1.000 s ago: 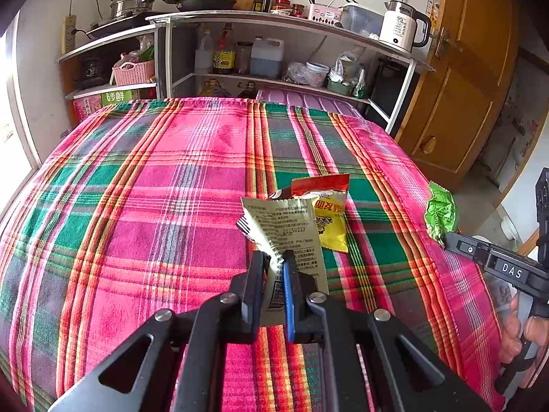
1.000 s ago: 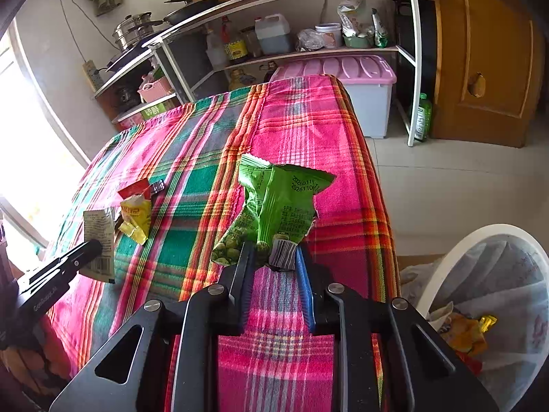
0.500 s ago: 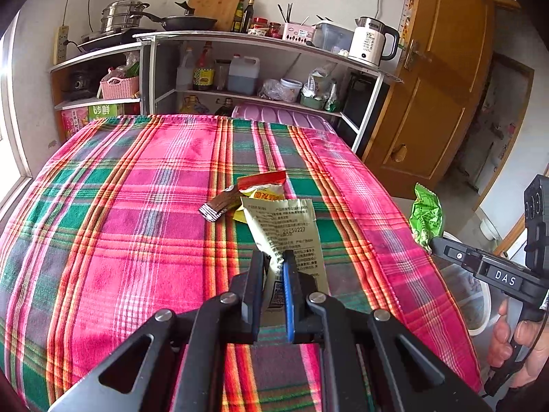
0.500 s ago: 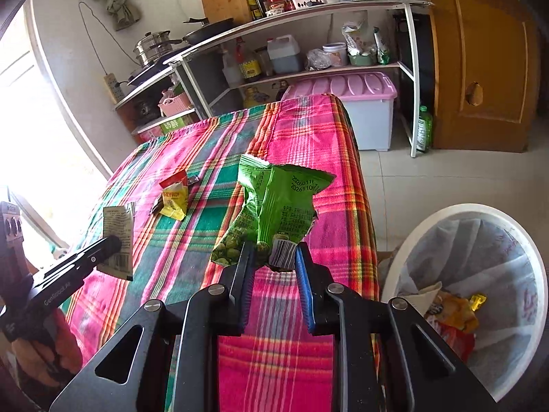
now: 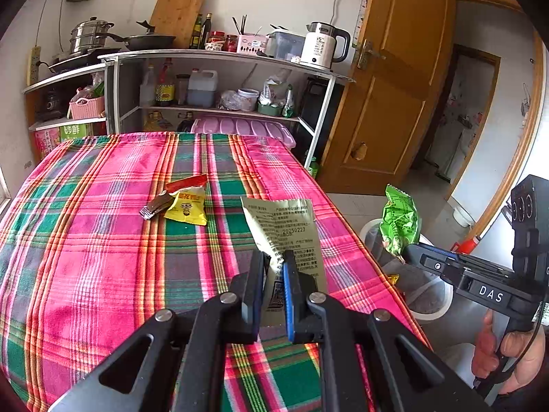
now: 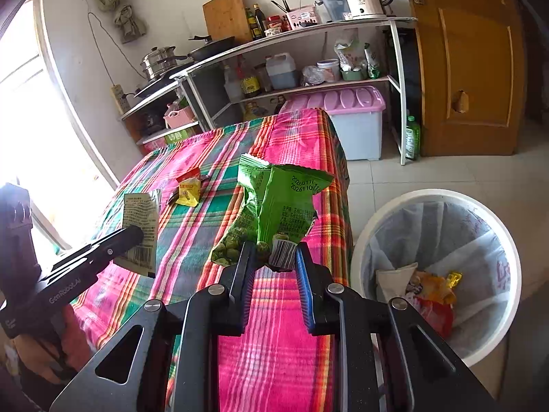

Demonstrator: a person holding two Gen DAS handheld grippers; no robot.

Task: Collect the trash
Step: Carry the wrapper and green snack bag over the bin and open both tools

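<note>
My left gripper [image 5: 273,261] is shut on a pale green printed wrapper [image 5: 284,230] and holds it above the plaid tablecloth [image 5: 103,240]. My right gripper [image 6: 271,257] is shut on a bright green pea snack bag [image 6: 278,206], held above the table's right edge. That bag also shows in the left wrist view [image 5: 399,221], and the pale wrapper shows in the right wrist view [image 6: 142,219]. A yellow and red packet [image 5: 187,201] and a small dark wrapper [image 5: 154,206] lie on the cloth. A white lined trash bin [image 6: 442,267] with trash in it stands on the floor right of the table.
A metal shelf rack [image 5: 219,79] with pots, bottles and a kettle [image 5: 322,49] stands behind the table. A pink-lidded storage box [image 6: 350,116] sits under it. A wooden door [image 5: 387,96] is at the right. A window [image 6: 24,120] is at the left.
Both grippers have lifted and drawn back toward the table's near right corner with their wrappers still held. The bin has come more fully into the right wrist view.
</note>
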